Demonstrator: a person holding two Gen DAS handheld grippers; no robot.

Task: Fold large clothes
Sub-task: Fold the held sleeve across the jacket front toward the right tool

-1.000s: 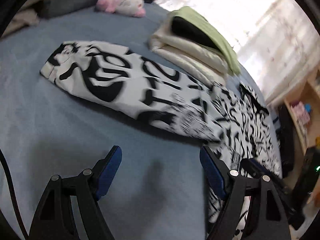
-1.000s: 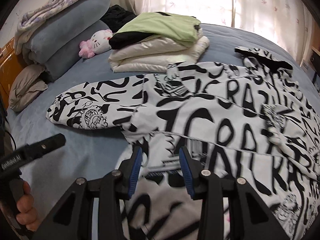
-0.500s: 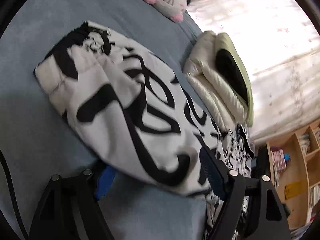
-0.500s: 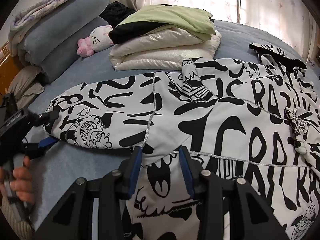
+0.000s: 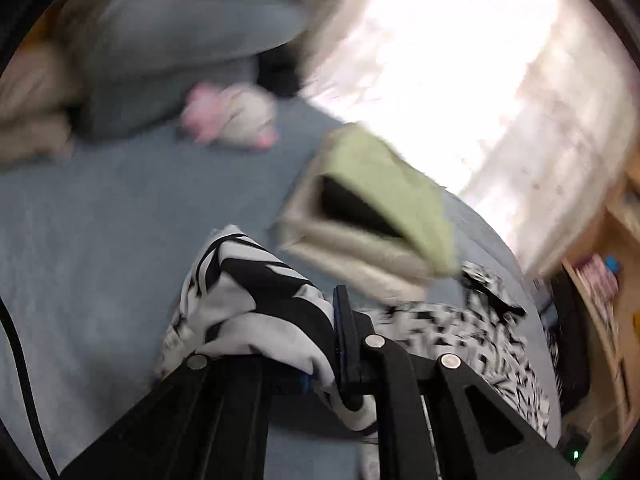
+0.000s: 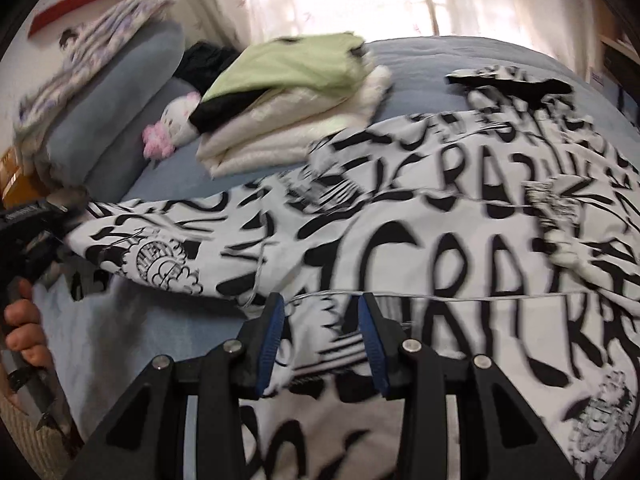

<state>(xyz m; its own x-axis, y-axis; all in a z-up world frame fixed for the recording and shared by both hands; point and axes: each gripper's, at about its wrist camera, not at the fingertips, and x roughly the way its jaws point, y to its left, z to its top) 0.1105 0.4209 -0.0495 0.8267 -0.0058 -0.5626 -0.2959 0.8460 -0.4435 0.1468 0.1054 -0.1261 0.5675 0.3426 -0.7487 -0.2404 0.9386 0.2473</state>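
Observation:
A large white jacket with black lettering (image 6: 440,240) lies spread on the blue bed (image 6: 420,60). In the left wrist view its sleeve end (image 5: 256,292) is bunched between the jaws of my left gripper (image 5: 320,316), which are closing and pinch the cloth, raised off the sheet. The rest of the jacket (image 5: 460,320) trails to the right. In the right wrist view my right gripper (image 6: 320,312) is shut on a thick fold at the jacket's near edge. The sleeve (image 6: 160,248) stretches left toward a person's hand (image 6: 24,320).
A stack of folded clothes (image 6: 288,120) with a green top sits on the bed behind the jacket. A pink and white plush toy (image 6: 172,128) lies by grey pillows (image 6: 120,92). A wooden shelf (image 5: 600,280) stands at the right. Bare blue sheet (image 5: 100,220) lies left of the sleeve.
My left gripper came down over the sleeve end, its jaws closed on it, and it rose with the cloth. The right gripper shifted slightly, the same fold still between its jaws.

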